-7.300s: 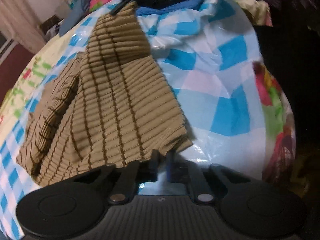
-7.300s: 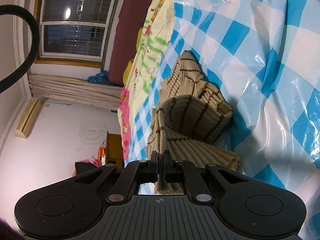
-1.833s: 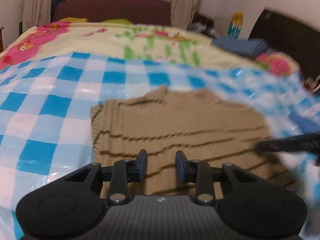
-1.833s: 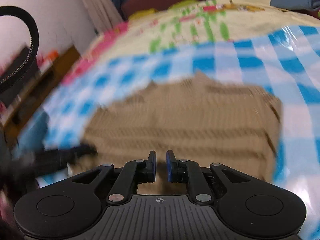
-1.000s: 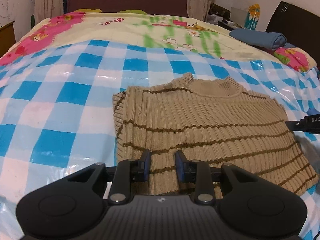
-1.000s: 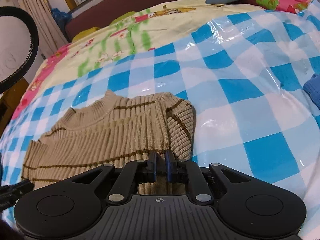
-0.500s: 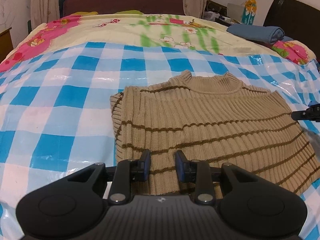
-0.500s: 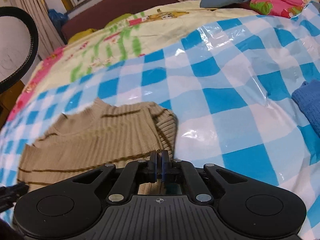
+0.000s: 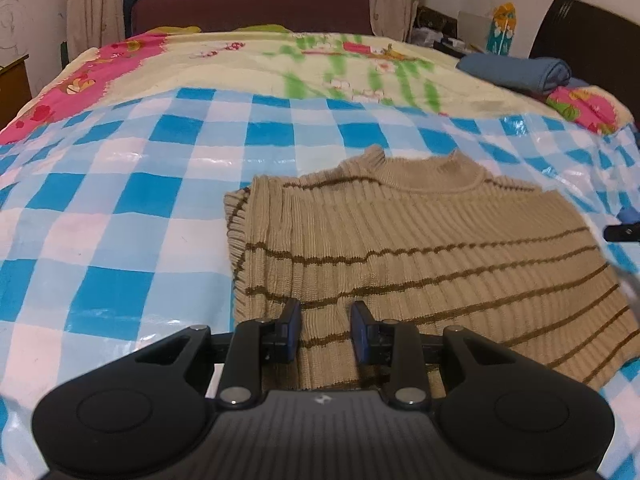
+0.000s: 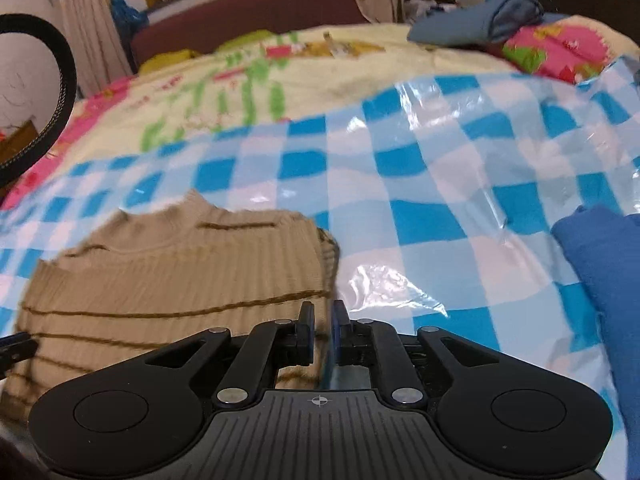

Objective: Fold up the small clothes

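Tan ribbed sweater [image 9: 420,256] with thin brown stripes, spread flat with sleeves folded in on the blue-and-white checked plastic sheet [image 9: 120,208] over the bed [image 9: 248,60]. Left gripper [image 9: 325,330] above the hem, jaws partly open, gripping nothing. Right gripper [image 10: 321,330] at the sweater's right edge, jaws just opening to a narrow gap, nothing clamped; blue garment [image 10: 600,264] just right of it.
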Available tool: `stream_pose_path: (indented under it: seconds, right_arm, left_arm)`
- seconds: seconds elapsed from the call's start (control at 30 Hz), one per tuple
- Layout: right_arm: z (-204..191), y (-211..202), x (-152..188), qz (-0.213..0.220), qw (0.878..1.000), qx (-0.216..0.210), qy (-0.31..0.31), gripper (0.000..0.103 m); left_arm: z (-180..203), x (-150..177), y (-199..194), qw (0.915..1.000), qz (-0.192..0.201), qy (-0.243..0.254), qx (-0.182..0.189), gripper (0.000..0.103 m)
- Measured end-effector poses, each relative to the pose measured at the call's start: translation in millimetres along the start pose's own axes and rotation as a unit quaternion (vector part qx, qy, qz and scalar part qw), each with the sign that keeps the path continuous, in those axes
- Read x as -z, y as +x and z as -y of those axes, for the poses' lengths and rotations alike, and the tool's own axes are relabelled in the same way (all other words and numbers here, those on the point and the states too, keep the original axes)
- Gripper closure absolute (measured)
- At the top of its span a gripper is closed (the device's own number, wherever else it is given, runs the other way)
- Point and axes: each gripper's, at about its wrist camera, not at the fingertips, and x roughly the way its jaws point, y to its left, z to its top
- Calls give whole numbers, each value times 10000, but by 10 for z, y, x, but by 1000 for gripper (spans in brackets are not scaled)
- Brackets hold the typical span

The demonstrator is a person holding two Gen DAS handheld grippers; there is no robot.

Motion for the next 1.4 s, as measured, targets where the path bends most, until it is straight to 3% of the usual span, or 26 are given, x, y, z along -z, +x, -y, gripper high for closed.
stream_pose_path:
  seconds: [0.07,0.17,0.23,0.3,0.47,0.53,0.57,0.77,0.87,1.1,1.4]
  right_arm:
    - [-54,-236,76,43,9992,-387,-84,91]
    - [-201,-376,313,-317,9937,-984,-434,91]
    - [-216,-299,477,-641,9921,-926,-556,91]
    - [-111,-164,609,-842,9934,-573,-537,96]
    - [47,-78,575,-979,9940,-340,-355,98]
    - [-44,-131,503,-864,9944,-227,-560,93]
    - [-104,-186,477,-783,9948,-217,-621,88]
    - [-485,-369,300,-473,9944,-640,-691,84]
    - [-754,-210,182,-567,9917,-921,-689,82]
    - [-1620,206,-13,-763,9812,-1441,-1036,77]
    - [-2162,461,20,-883,9717,-1936,-1030,75]
  left_arm:
    - [2,10,-110,9999,124,12,30,67]
    - [14,68,-188,9998,178,114,-43,67]
    - [-30,140,-138,9998,16,101,-167,67]
    - [-93,215,-113,9998,-76,25,-175,68]
    - [-171,346,-197,9993,-82,3,-359,68]
    - [-255,363,-234,9987,-116,-253,-433,68]
    - [-299,377,-257,9982,-125,-408,-411,67]
    - [-310,500,-484,9967,107,-797,-95,68]
    - [-278,567,-565,9963,187,-833,-116,66]
    - [-403,752,-637,9896,135,-1434,-16,60]
    - [-351,667,-628,9921,300,-1220,21,60]
